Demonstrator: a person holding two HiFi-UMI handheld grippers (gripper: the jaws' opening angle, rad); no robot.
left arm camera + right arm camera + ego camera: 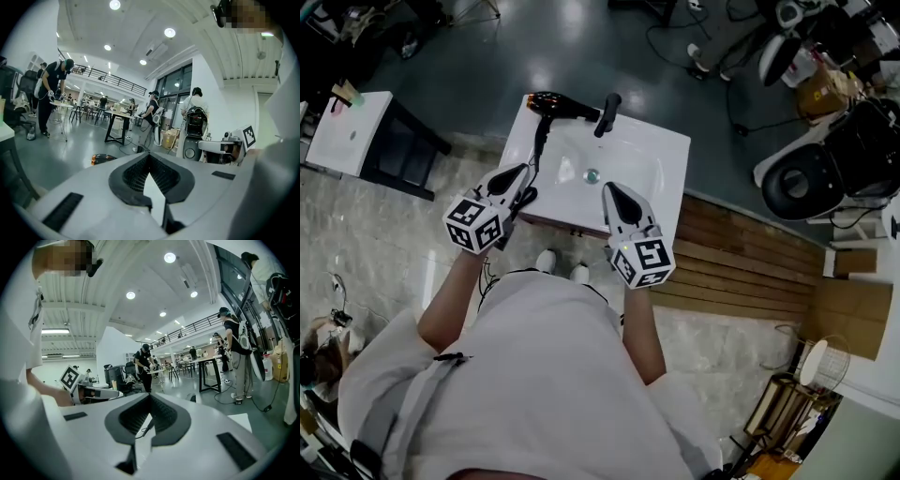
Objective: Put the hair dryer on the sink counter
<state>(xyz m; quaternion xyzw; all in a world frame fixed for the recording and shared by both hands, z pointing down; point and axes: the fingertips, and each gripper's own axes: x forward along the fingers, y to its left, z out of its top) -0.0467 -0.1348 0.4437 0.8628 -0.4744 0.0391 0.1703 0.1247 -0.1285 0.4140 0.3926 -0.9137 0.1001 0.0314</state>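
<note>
The hair dryer [565,109] lay on its side along the back edge of the white sink counter [670,155], at about 11 o'clock from the drain [592,175], its nozzle end close to the black faucet [607,113] at 12 o'clock. Its dark cord [539,141] trailed off the counter's left side toward the front. By the look of it the job was done: the dryer rested wholly on the counter and neither tool touched it.

The left gripper [523,178] hovered over the counter's front left corner, at about 8 o'clock from the drain, its jaws pressed together on nothing. The right gripper [611,190] hung over the front rim of the basin at about 5 o'clock, its jaws likewise closed tip to tip and empty. All that seemed left was for the person to step away.

The sink stood alone in an open workshop. Pale marbled tile lay under the person, a strip of wooden slats [741,253] ran off at 3 o'clock, and dark glossy floor stretched beyond at 12 o'clock. A toilet [806,183] with a black seat stood at 2 o'clock, and a small white table [352,131] at 10 o'clock. The gripper views showed other people working at tables under round ceiling lights.
</note>
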